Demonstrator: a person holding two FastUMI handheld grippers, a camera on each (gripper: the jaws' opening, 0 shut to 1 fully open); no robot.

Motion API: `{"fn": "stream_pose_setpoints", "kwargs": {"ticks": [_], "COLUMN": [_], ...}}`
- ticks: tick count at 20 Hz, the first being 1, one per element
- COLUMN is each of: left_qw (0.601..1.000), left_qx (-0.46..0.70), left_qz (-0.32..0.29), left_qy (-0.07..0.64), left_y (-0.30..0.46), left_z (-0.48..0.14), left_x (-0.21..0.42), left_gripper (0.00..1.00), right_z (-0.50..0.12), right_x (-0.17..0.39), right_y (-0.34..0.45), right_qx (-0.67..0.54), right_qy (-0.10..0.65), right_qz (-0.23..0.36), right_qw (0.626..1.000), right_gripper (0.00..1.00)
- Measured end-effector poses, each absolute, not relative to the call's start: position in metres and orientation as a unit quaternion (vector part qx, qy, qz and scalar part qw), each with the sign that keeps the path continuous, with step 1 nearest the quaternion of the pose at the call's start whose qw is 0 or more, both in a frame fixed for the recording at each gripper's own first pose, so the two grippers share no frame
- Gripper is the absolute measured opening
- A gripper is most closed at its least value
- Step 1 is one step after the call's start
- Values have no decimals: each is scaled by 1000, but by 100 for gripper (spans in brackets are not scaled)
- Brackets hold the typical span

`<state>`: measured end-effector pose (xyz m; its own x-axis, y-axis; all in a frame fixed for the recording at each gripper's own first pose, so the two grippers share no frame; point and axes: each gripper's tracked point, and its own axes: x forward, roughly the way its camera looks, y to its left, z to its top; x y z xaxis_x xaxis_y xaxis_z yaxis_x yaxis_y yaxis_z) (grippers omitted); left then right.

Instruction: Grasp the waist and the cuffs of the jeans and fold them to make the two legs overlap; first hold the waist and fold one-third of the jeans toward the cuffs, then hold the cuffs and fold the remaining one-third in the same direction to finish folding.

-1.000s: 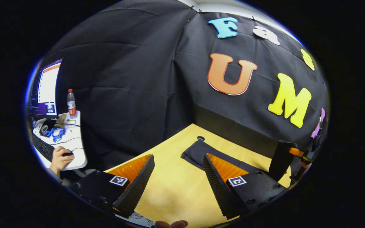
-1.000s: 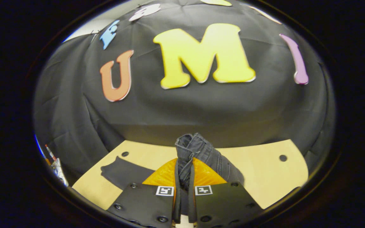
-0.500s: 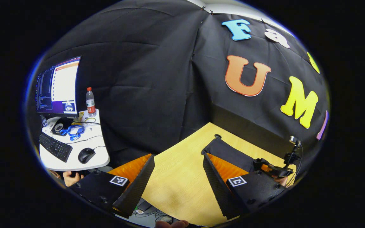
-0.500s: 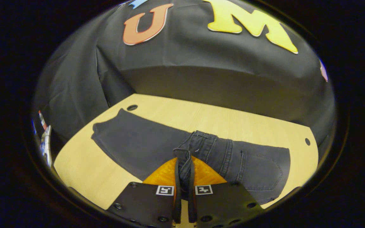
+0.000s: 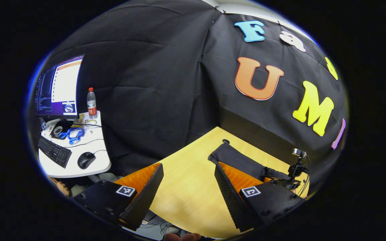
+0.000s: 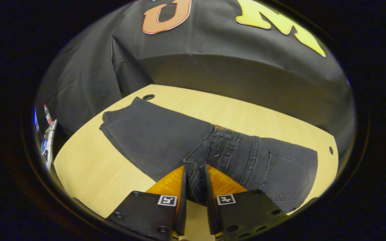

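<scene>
Right gripper (image 6: 194, 187) jaws nearly closed, pinching the jeans (image 6: 166, 140) at the waist edge, gap slightly wider than half a second ago. Waist now laid over the legs on the table (image 6: 89, 167). Left gripper (image 5: 188, 190) jaws wide open, empty, above the table's near edge.

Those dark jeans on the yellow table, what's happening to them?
A person is folding the jeans with two hand-held claws. The right claw is pinching the waist part, which now lies folded over onto the legs on the wooden table. The left claw is wide open above the table, holding nothing, with the cuff end of the jeans lying just beyond it. The cuffs haven't been folded over yet.
</scene>
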<state>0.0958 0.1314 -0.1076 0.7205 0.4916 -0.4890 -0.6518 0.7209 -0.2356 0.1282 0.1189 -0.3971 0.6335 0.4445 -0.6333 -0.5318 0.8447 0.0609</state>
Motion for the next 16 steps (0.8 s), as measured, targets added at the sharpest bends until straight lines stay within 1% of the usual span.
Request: {"fn": "stream_pose_setpoints", "kwargs": {"ticks": [1,3,6,7,12,14,16], "left_qw": [905,904,898,896,875,850,815], "left_qx": [-206,-225,-287,-309,-383,-444,-506], "left_qz": [313,299,267,251,211,188,180], "left_qy": [202,207,200,197,209,212,217], "left_y": [129,121,105,102,107,104,104], "left_z": [-109,-114,-122,-126,-164,-177,-198], "left_x": [97,103,129,141,190,213,244], "left_gripper": [99,99,99,99,99,99,99], "right_z": [-393,-382,-355,-341,-256,-222,-198], "right_x": [124,114,91,81,40,26,16], "right_y": [121,125,111,103,39,6,-26], "right_qx": [-54,-33,-12,-5,5,2,-1], "right_qy": [333,341,344,341,301,278,263], "right_qz": [278,296,307,309,311,305,290], "right_qw": [899,892,887,888,901,911,920], "right_gripper": [32,48,94,94,94,95,95]}}
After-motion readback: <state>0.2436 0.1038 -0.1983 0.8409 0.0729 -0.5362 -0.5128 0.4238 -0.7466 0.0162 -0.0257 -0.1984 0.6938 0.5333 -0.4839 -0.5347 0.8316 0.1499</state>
